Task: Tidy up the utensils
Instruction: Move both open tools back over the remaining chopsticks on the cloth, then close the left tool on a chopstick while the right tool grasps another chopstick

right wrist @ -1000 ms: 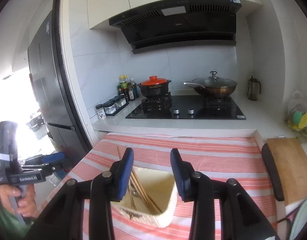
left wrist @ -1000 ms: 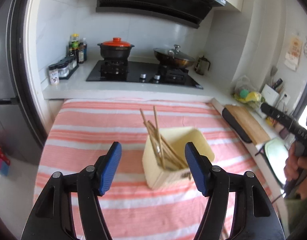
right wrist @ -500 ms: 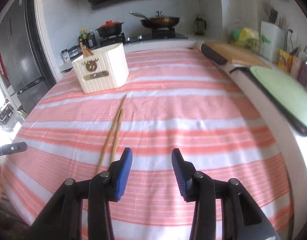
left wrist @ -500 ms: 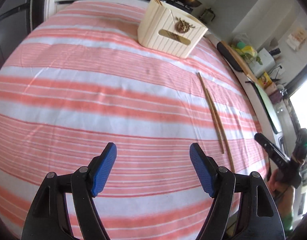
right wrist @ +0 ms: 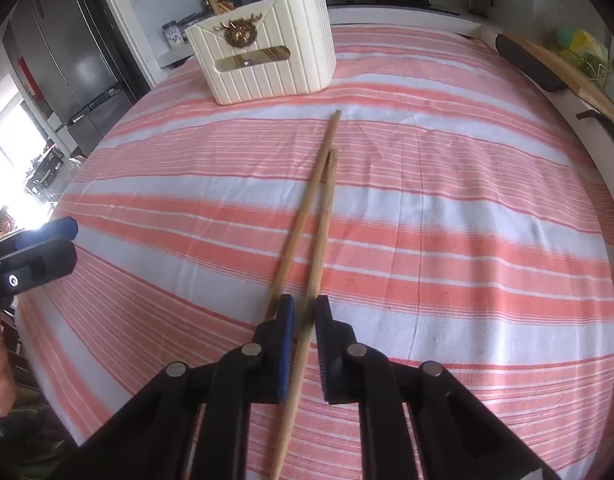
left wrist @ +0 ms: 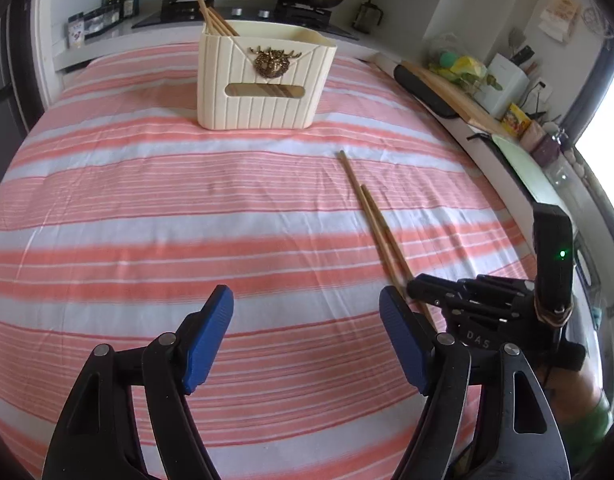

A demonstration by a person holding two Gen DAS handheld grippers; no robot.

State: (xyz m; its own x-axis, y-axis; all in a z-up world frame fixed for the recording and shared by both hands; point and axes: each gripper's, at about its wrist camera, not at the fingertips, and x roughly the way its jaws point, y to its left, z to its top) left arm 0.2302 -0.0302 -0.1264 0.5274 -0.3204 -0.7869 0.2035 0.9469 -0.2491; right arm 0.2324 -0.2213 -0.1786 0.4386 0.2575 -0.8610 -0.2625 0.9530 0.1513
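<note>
While the left tongs [left wrist: 307, 336] hung spread at lower frame, the right tongs [right wrist: 305, 320] pinched one chopstick [right wrist: 321, 216], its long axis pointing up-frame toward the holder [right wrist: 267, 64] on the counter [right wrist: 467, 200].

A striped cloth [left wrist: 187, 200] fills the frame's middle. A stove [left wrist: 243, 14] with pots sits at the top, a dark fridge [right wrist: 67, 52] upper left, and a bright window [left wrist: 605, 116] at the right edge.

A cream ribbed holder [left wrist: 263, 80] is showing a gold emblem [left wrist: 271, 62]; the cloth [left wrist: 187, 200] is running in coral-pink and white stripes under light-brown wooden chopsticks [right wrist: 319, 208].
</note>
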